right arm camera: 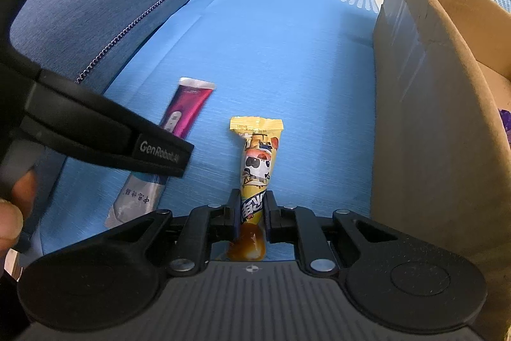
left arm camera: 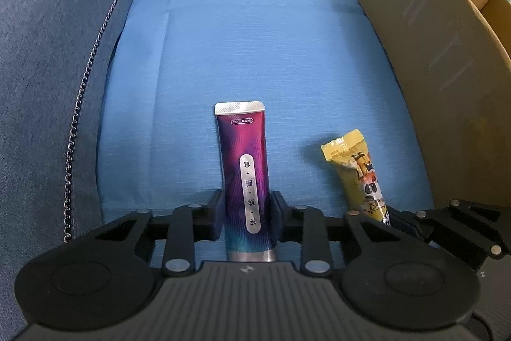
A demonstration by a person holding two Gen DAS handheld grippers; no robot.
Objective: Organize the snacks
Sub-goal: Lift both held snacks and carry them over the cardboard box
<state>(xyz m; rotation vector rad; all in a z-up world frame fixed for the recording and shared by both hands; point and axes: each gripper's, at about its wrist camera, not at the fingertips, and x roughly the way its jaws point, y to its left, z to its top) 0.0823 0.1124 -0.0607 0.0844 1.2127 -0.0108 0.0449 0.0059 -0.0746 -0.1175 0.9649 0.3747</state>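
Left gripper [left arm camera: 246,214] is clamped on the purple snack stick [left arm camera: 244,178], its long axis running straight ahead between the fingers. Right gripper [right arm camera: 252,213] pinches the yellow snack pack [right arm camera: 257,162] near its lower end, pointing forward the same way. Both packs sit over the blue bedsheet [left arm camera: 239,53]. The cardboard box [right arm camera: 424,104] stands to the right of both, so the right gripper is nearer (probably the destination). Count: two snacks visible outside, one per gripper, one box, and one dark blue cushion [left arm camera: 57,37] on the left
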